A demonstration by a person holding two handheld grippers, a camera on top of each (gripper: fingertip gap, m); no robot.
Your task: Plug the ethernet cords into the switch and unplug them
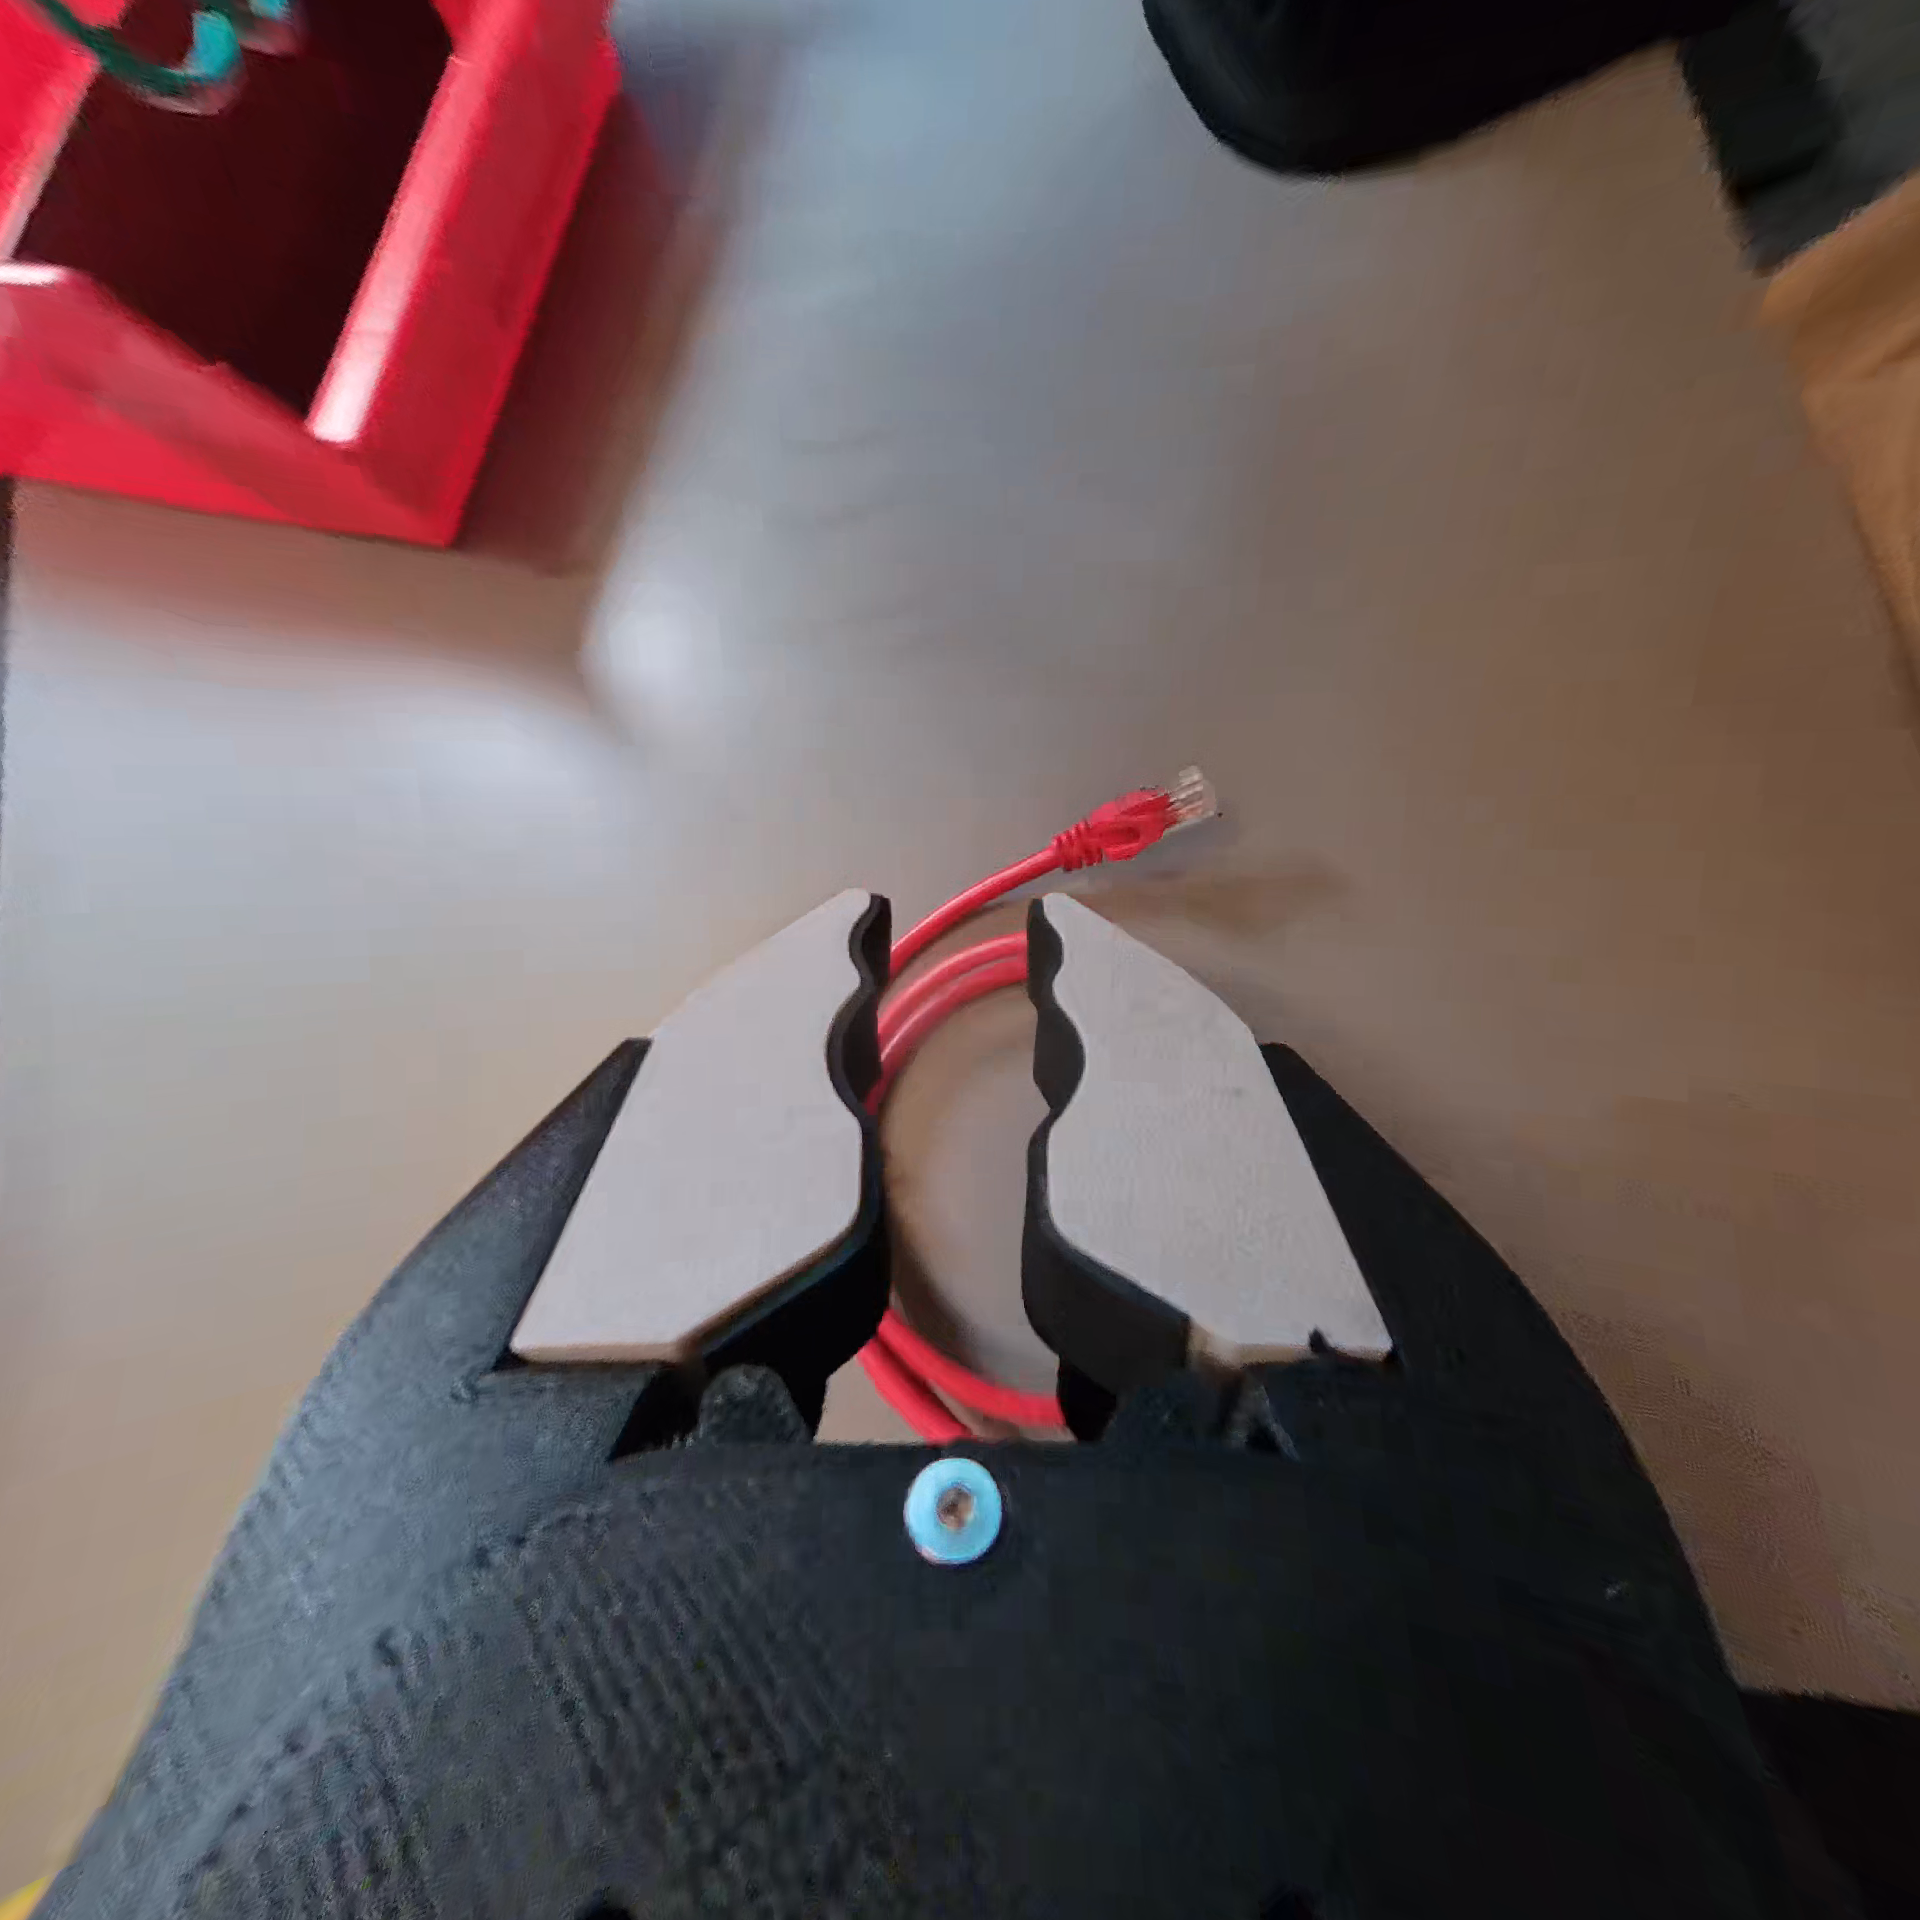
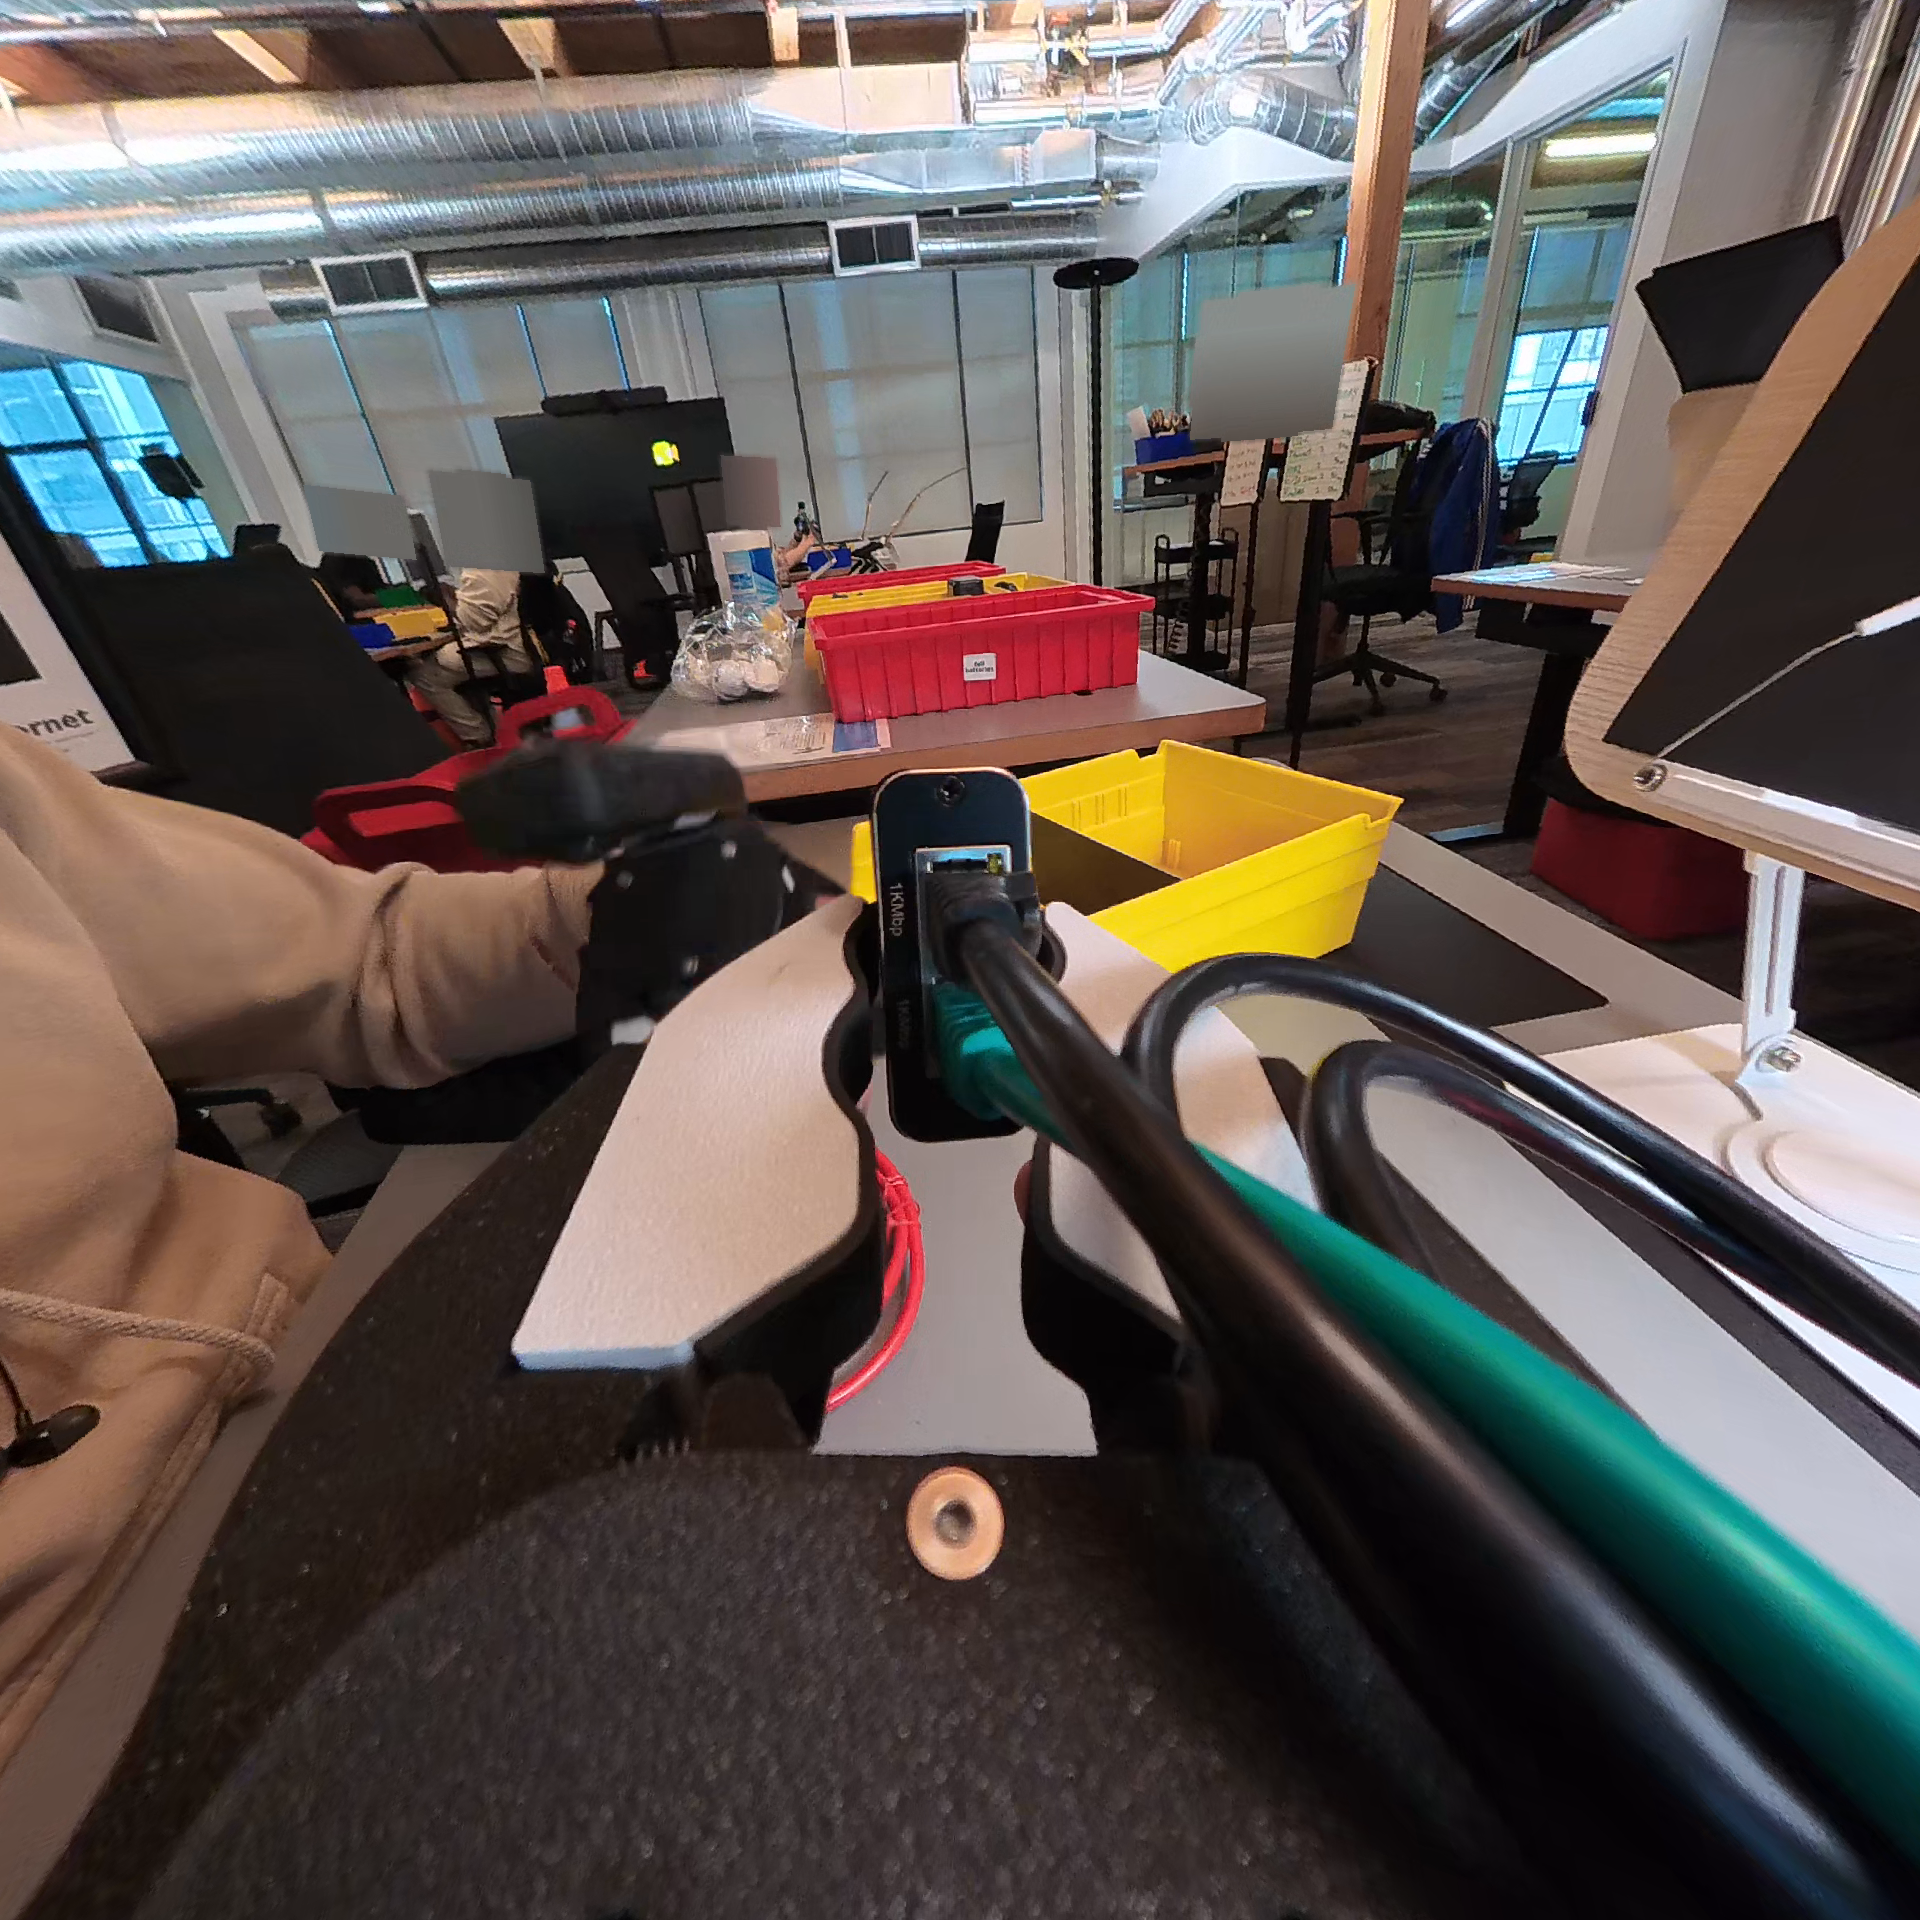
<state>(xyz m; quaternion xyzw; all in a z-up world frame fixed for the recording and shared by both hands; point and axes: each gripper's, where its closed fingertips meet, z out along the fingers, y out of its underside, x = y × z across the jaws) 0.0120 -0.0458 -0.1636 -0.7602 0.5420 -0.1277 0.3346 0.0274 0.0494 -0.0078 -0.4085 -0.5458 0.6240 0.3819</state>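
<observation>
In the left wrist view my left gripper (image 1: pixel 958 902) points down at the tabletop. Its jaws stand a narrow gap apart, closed on a small coil of red ethernet cord (image 1: pixel 935 987). The cord's clear plug (image 1: pixel 1158 808) sticks out past the fingertips. My right gripper (image 2: pixel 954 920) is shut on a small black switch (image 2: pixel 902 862) and holds it upright. A black cord (image 2: pixel 1049 1049) sits in the upper port and a green cord (image 2: pixel 1455 1299) in the port below. The left gripper (image 2: pixel 686 894) shows to the left, and the red cord (image 2: pixel 902 1257) below.
A red bin (image 1: pixel 416 343) holding a green cable stands at the upper left of the tabletop. A yellow bin (image 2: pixel 1247 862) stands behind the switch. A white stand (image 2: pixel 1771 997) is at the right. A person's beige sleeve (image 2: pixel 208 935) is at the left. Red bins (image 2: pixel 977 649) sit on a farther table. There is about 20 cm between the tips of the two grippers.
</observation>
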